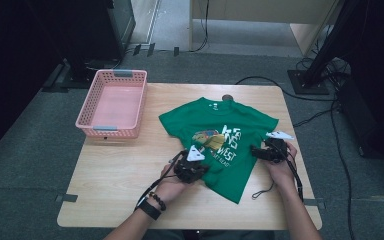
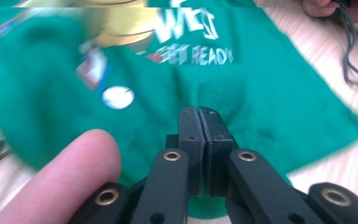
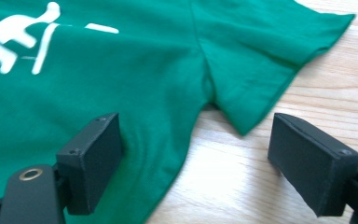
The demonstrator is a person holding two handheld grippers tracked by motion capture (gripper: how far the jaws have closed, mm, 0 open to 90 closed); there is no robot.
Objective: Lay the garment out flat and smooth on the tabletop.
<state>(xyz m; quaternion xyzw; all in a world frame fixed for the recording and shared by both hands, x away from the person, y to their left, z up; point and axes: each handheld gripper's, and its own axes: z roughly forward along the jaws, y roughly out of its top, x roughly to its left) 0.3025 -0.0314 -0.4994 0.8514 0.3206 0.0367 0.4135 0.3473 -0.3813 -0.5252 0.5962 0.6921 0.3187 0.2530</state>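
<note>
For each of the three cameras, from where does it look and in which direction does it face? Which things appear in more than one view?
High view: sits above the person's side, faces forward and down on the table; both forearms, left gripper and right gripper show.
Left gripper view: rides on the left gripper, faces the green T-shirt; jaws closed, one finger shows.
Right gripper view: rides on the right gripper, faces the shirt's sleeve; jaws stand apart.
Shared: the T-shirt and the wooden table appear in all three.
</note>
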